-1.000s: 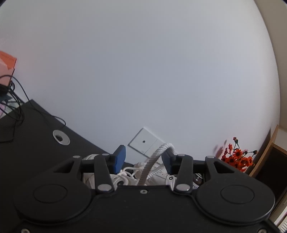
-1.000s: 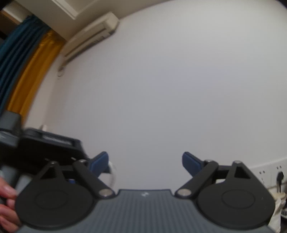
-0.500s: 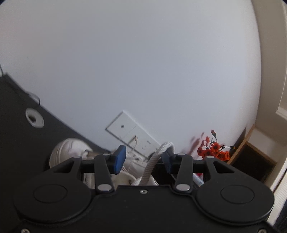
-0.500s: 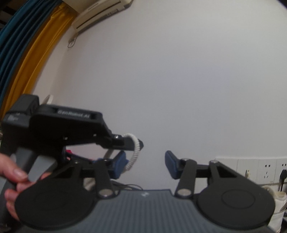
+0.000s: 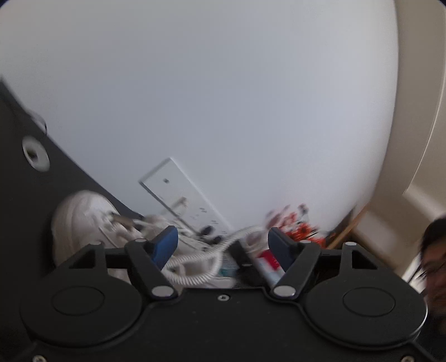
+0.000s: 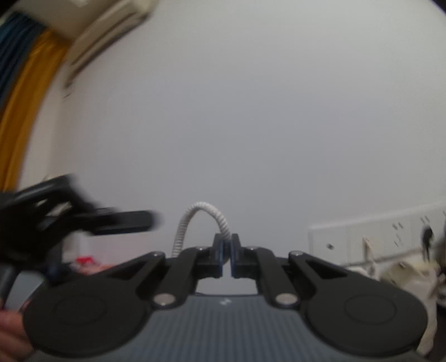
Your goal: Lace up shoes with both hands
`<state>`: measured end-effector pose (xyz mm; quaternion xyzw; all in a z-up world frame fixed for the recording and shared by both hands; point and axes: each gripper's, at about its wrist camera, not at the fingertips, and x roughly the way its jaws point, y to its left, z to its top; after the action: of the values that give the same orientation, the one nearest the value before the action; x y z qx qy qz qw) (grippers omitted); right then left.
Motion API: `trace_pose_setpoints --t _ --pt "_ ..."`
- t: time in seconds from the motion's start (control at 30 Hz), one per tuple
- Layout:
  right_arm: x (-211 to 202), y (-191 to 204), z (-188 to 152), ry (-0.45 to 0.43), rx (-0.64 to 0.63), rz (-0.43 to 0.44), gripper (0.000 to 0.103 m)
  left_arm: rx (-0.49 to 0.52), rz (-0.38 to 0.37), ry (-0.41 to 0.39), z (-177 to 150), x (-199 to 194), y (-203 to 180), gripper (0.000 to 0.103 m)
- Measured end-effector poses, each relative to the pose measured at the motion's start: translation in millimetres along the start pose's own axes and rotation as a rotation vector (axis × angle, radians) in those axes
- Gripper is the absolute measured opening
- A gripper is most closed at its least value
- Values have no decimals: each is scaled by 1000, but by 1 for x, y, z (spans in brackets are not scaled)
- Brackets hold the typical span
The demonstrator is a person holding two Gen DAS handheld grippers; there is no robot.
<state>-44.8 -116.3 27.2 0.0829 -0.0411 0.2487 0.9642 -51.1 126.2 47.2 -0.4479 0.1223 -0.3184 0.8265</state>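
Right tool [image 6: 227, 252]: I read its jaws as pressed together on the white shoelace [image 6: 205, 215]. The lace rises from between the blue pads, arches over to the left and drops behind the tool's left linkage. Nothing else is in the grip.

Left tool [image 5: 223, 242]: jaws opening, blue pads well apart. From its own camera the shoelace [image 5: 200, 260] lies slack in loops between and below the pads; the frame is blurred, and I see neither pad pressing on it. In the right wrist view the left tool [image 6: 122, 221] shows as a dark smeared shape at the left, beside the lace arch but apart from it. A hand [image 6: 11, 334] sits at the lower left corner of that view.

White shoe [image 5: 83, 220]: rests on the dark surface [image 5: 22, 200] at the left of the left wrist view, toe towards the left edge, with the lace leading from it towards the tool. Part of a white shoe [image 6: 412, 275] also shows at the right edge of the right wrist view, below a white wall socket strip [image 6: 376, 234].

Background notes: white socket plate [image 5: 172, 186] on the wall behind the shoe; red flowers [image 5: 295, 225], blurred, to the right of the left tool; a round grommet [image 5: 34, 156] set in the surface; yellow curtain [image 6: 25, 111] and an air conditioner [image 6: 106, 25] at upper left of the right wrist view.
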Motion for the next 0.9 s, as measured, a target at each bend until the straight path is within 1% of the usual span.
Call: trace_pose_setpoints --t 0.07,0.13,0.2,0.27,0.33,0.4,0.47,0.57,0.6,0.67,0.7,0.73,0.8,0.83,0.87,0.9 --pt "3 -8 -2 24 28 -45 5 -92 -67 11 0 0 6 73" --pt "5 -9 -7 43 25 -65 5 -157 -134 36 -1 3 10 77" --pt "4 -6 -9 48 14 -60 5 -218 -208 70 -4 8 13 78" --pt "0 3 -13 42 -27 -39 5 -259 -277 100 -7 13 13 80" --pt "-3 13 -17 21 -86 -19 5 -265 -295 104 -9 16 13 82" --pt "-7 23 -17 -3 -124 15 5 -257 -272 91 -8 15 13 82" --pt "-10 30 -17 -21 -139 56 5 -272 -252 65 -8 13 17 81" --pt "-16 36 -20 -40 -160 96 5 -275 -216 12 -1 11 24 78" --pt "-18 37 -22 -47 -171 106 5 -272 -200 -8 2 8 24 72" --pt "-22 40 -25 -51 -185 126 5 -268 -170 -48 5 4 24 64" --pt "-23 40 -26 -49 -190 137 5 -272 -165 -71 7 1 26 60" --pt "-23 41 -27 -44 -194 150 5 -279 -165 -94 9 -2 28 54" --pt "-25 40 -29 -34 -202 179 5 -284 -161 -135 13 -8 32 45" --pt "-25 37 -28 -31 -207 199 5 -256 -142 -151 15 -11 31 33" --pt "-26 35 -28 -26 -211 219 5 -228 -122 -166 18 -13 29 27" --pt "-26 34 -30 -18 -211 242 5 -200 -103 -182 20 -16 28 18"
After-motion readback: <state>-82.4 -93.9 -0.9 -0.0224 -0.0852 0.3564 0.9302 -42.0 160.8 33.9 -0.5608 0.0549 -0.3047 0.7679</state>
